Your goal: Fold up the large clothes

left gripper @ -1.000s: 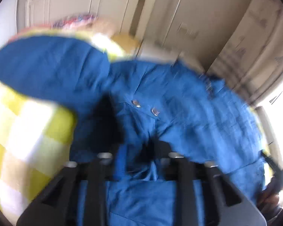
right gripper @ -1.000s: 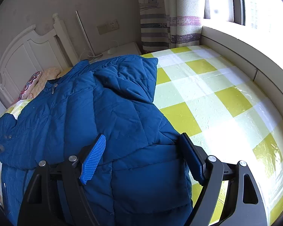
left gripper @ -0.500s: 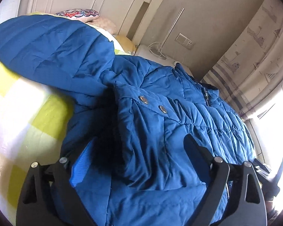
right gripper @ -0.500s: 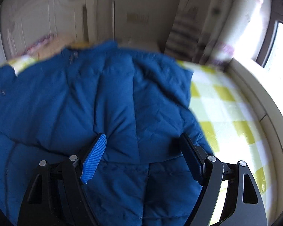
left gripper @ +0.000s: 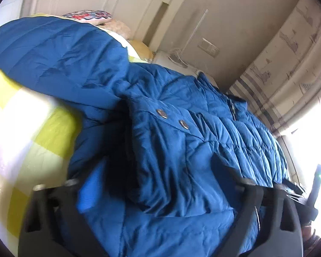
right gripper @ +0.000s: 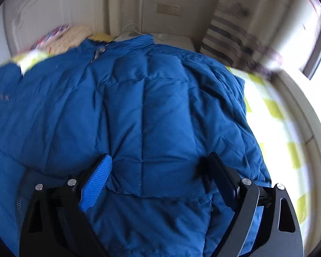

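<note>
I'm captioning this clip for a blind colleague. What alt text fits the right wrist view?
A puffy blue quilted jacket lies across a bed with a yellow-and-white checked cover, one folded layer bulging between the open fingers of the right gripper. Behind stand a white headboard and a striped curtain.

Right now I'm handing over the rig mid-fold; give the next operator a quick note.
Left hand-held gripper: jaws apart astride a raised fold by the two snaps, just been closing; grip unclear.
Right hand-held gripper: open, just been widening, astride the folded-over panel's edge.
Blue puffer jacket lies on the yellow checked bedspread, collar toward the headboard.
Done: one side folded over.
Left: the sleeve lying out on the bedspread, then the remaining folds.
</note>
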`<move>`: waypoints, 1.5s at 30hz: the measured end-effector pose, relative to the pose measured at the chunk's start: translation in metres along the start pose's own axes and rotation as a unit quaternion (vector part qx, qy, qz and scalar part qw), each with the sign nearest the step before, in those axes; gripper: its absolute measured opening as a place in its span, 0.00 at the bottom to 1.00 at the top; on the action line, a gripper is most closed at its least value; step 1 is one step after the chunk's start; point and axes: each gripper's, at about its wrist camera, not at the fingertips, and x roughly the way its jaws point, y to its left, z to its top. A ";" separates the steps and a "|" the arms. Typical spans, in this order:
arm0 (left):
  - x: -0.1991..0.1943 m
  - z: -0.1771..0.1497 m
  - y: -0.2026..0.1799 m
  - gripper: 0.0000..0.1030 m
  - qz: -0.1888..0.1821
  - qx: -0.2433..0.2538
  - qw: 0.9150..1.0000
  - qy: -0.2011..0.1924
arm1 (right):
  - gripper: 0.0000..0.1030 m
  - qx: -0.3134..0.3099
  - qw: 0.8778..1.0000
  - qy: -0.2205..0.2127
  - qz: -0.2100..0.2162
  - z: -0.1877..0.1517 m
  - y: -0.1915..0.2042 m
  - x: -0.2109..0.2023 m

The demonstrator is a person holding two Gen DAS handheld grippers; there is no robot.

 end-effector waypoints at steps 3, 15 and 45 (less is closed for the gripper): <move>0.002 0.010 0.006 0.25 -0.018 -0.019 1.000 0.011 | 0.82 0.003 0.999 -0.034 0.004 -0.004 -0.001 -0.014; 0.015 0.019 0.003 0.38 0.037 0.017 0.999 0.016 | 0.84 0.028 0.996 -0.084 -0.004 -0.018 0.004 -0.035; -0.096 0.149 0.258 0.02 0.081 -0.291 0.941 -0.153 | 0.88 0.010 0.998 -0.050 0.040 -0.005 0.015 -0.003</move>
